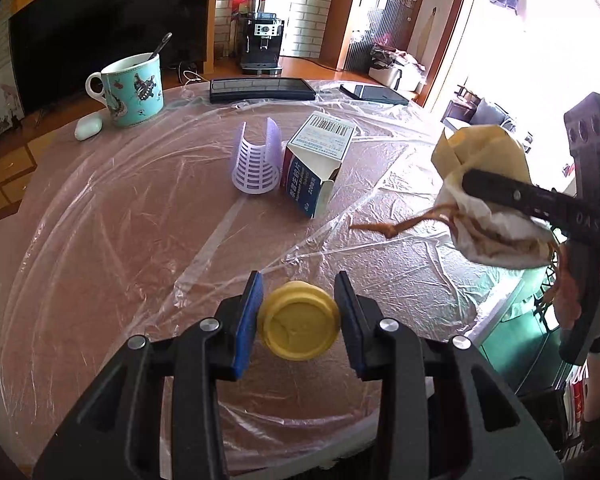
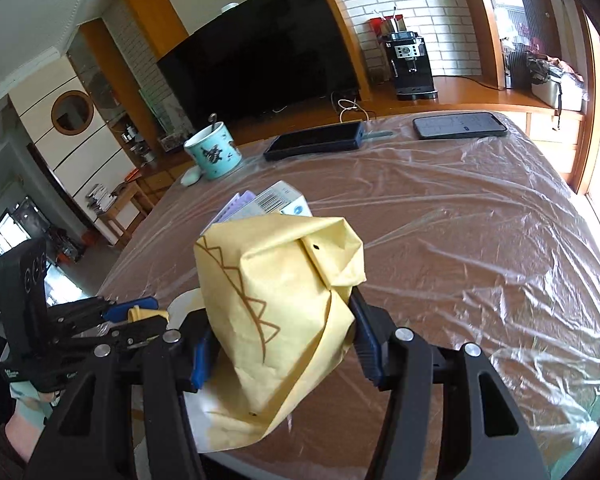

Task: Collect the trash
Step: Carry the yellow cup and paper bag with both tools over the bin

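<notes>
My left gripper (image 1: 299, 318) is shut on a round yellow cap (image 1: 299, 325), held above the plastic-covered table (image 1: 120, 240). In the right wrist view my right gripper (image 2: 280, 344) is shut on a crumpled yellow paper bag (image 2: 284, 304) with a brown zigzag line. The same bag (image 1: 484, 184), with brown strings hanging from it, shows at the right of the left wrist view, held off the table's right edge. On the table's middle stand a white and purple plastic mesh piece (image 1: 256, 160) and an opened blue and white medicine box (image 1: 316, 164), side by side.
A teal mug (image 1: 134, 90) with a spoon and a white earbud case (image 1: 88, 127) sit at the far left. A dark flat device (image 1: 262, 90) and a phone (image 2: 460, 125) lie along the far edge. A television and a coffee machine (image 1: 262, 44) stand beyond.
</notes>
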